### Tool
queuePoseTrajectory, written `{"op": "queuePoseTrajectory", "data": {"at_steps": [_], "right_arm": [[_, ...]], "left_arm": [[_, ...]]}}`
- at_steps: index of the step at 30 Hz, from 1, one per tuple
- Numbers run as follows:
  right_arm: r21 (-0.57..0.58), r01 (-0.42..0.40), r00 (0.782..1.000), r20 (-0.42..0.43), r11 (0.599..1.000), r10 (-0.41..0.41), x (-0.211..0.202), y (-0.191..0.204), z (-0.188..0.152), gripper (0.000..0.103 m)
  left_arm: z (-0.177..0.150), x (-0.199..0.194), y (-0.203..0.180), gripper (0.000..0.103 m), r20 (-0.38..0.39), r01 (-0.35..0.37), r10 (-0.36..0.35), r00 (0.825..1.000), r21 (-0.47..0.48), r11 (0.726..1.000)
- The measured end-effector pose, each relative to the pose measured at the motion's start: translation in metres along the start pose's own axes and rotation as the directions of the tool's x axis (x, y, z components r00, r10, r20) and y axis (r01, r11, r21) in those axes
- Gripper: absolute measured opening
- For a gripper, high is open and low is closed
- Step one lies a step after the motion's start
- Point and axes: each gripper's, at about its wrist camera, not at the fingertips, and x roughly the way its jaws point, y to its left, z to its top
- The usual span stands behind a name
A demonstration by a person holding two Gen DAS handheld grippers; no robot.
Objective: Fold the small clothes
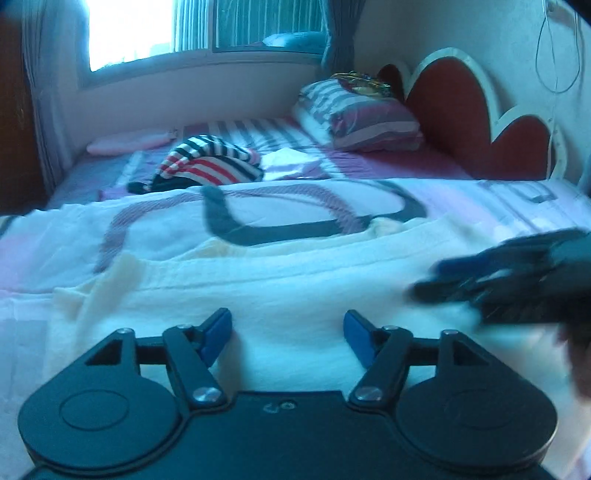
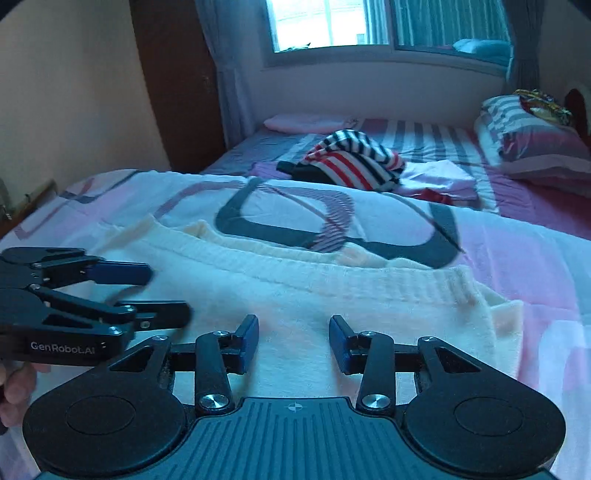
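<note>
Cream knit garment [image 1: 295, 280] is lying spread flat on the bed [image 1: 424, 162], on top of a white/pink blanket [image 1: 177, 225] w/ a dark loop pattern. Ribbed edge of the garment is running across the far side in both views; one corner is sticking out at right in the right wrist view [image 2: 502, 314].

Left hand-held gripper [image 1: 288, 328] is hovering low over the garment w/ jaws spread apart, blue pads [image 1: 218, 328] facing each other, nothing between them but cloth underneath; can't tell if the tips are touching the knit. In the right wrist view the same left hand-held gripper [image 2: 162, 293] is showing from the side at left, fingers parted one above the other, w/ part of a person's hand [image 2: 14, 387] below it.

Right hand-held gripper [image 2: 293, 336] is also sitting over the garment, jaws parted but narrower than the left, not pinching anything. From the left wrist view it is coming in at the right edge [image 1: 443, 277], motion-blurred.

Further back on the bed: a striped red/white/navy garment [image 1: 210, 166] is lying crumpled, a lilac folded piece [image 1: 291, 164] just beside it, well apart from the cream one. Striped pillow [image 1: 362, 118] is resting near the red heart-shaped headboard [image 1: 450, 107]. A pink pillow [image 1: 129, 144] is lying along the wall under the window [image 1: 129, 33]; curtains [image 1: 340, 29] are hanging by it.
</note>
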Motion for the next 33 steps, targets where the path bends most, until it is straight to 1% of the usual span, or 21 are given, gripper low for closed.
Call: {"op": "queuePoseTrajectory", "data": {"at_steps": [1, 3, 5, 7, 8, 9, 11, 13, 15, 16, 17, 18, 19, 20, 22, 25, 26, 28, 30, 31, 33], "right_arm": [[0.030, 0.067, 0.998, 0.000, 0.997, -0.067, -0.004, -0.016, -0.001, 0.041], [0.080, 0.134, 0.991, -0.008, 0.988, -0.134, -0.013, -0.042, -0.003, 0.041], [0.101, 0.109, 0.994, -0.021, 0.989, -0.108, -0.023, -0.056, -0.003, 0.037], [0.090, 0.127, 0.992, 0.013, 0.988, -0.128, -0.038, -0.047, 0.002, 0.038], [0.077, 0.099, 0.993, 0.050, 0.992, -0.103, -0.047, -0.037, 0.002, 0.038], [0.067, 0.063, 0.995, 0.076, 0.996, -0.068, -0.053, -0.026, 0.001, 0.038], [0.035, -0.016, 0.998, 0.063, 0.999, 0.013, -0.054, 0.001, -0.005, 0.038], [-0.060, -0.067, 0.997, 0.023, 0.996, 0.068, -0.046, 0.037, -0.015, 0.038], [-0.125, -0.026, 0.999, -0.038, 0.992, 0.022, -0.026, 0.057, -0.030, 0.038], [-0.125, -0.026, 0.999, -0.038, 0.992, 0.022, -0.026, 0.057, -0.030, 0.038], [-0.113, -0.013, 1.000, -0.007, 0.994, 0.012, -0.023, 0.058, -0.034, 0.038], [-0.091, -0.012, 1.000, -0.020, 0.996, 0.010, -0.024, 0.056, -0.030, 0.038], [-0.073, -0.012, 1.000, -0.020, 0.997, 0.011, -0.029, 0.055, -0.027, 0.038], [-0.073, -0.020, 1.000, 0.000, 0.997, 0.020, -0.037, 0.055, -0.026, 0.038], [-0.099, -0.035, 0.999, 0.007, 0.994, 0.036, -0.045, 0.061, -0.030, 0.038], [-0.122, -0.027, 0.999, -0.049, 0.992, 0.021, -0.040, 0.068, -0.039, 0.038], [-0.120, -0.016, 0.999, -0.048, 0.993, 0.010, -0.040, 0.065, -0.048, 0.038], [-0.084, 0.000, 0.999, -0.050, 0.997, -0.005, -0.049, 0.055, -0.048, 0.038], [-0.042, 0.049, 0.998, -0.047, 0.998, -0.051, -0.061, 0.047, -0.048, 0.038], [-0.015, 0.057, 0.998, -0.033, 0.998, -0.057, -0.074, 0.045, -0.049, 0.038], [0.008, 0.048, 0.999, -0.020, 0.999, -0.048, -0.084, 0.046, -0.051, 0.038]], "left_arm": [[-0.003, -0.002, 0.011, 0.068, 0.005, -0.027, 0.027, 1.000, -0.016, 1.000], [-0.009, -0.008, 0.036, 0.068, 0.011, -0.091, 0.092, 0.996, -0.045, 0.995], [-0.015, -0.013, 0.048, 0.069, 0.009, -0.116, 0.116, 0.993, -0.015, 0.993], [-0.011, -0.023, 0.046, 0.065, 0.019, -0.155, 0.155, 0.988, 0.007, 0.988], [-0.010, -0.031, 0.042, 0.065, 0.037, -0.146, 0.146, 0.989, 0.004, 0.989], [-0.009, -0.038, 0.036, 0.067, 0.056, -0.110, 0.110, 0.992, -0.001, 0.994], [-0.011, -0.046, 0.016, 0.069, 0.078, -0.055, 0.055, 0.995, -0.004, 0.998], [-0.015, -0.041, -0.005, 0.070, 0.045, -0.005, 0.003, 0.999, 0.036, 0.999], [-0.023, -0.026, -0.025, 0.072, -0.027, -0.003, 0.005, 1.000, 0.073, 0.997], [-0.028, -0.021, -0.030, 0.075, -0.015, -0.029, 0.030, 0.999, 0.078, 0.997], [-0.029, -0.021, -0.030, 0.076, 0.002, -0.034, 0.034, 0.999, 0.069, 0.997], [-0.028, -0.022, -0.028, 0.076, -0.006, -0.031, 0.032, 0.999, 0.050, 0.998], [-0.026, -0.029, -0.025, 0.071, -0.007, -0.027, 0.027, 1.000, 0.029, 0.999], [-0.026, -0.036, -0.023, 0.069, 0.009, -0.020, 0.020, 1.000, 0.014, 1.000], [-0.030, -0.049, -0.023, 0.073, 0.031, 0.003, -0.003, 1.000, -0.002, 1.000], [-0.039, -0.041, -0.032, 0.077, -0.038, -0.007, 0.008, 0.999, 0.026, 1.000], [-0.043, -0.040, -0.034, 0.078, -0.043, -0.023, 0.025, 0.999, 0.042, 0.999], [-0.050, -0.045, -0.030, 0.078, -0.023, -0.030, 0.031, 0.999, 0.052, 0.998], [-0.052, -0.054, -0.025, 0.076, -0.026, -0.057, 0.059, 0.998, 0.044, 0.997], [-0.053, -0.064, -0.022, 0.071, -0.016, -0.083, 0.084, 0.996, 0.038, 0.996], [-0.057, -0.082, -0.021, 0.072, 0.015, -0.069, 0.070, 0.997, -0.009, 0.998]]}}
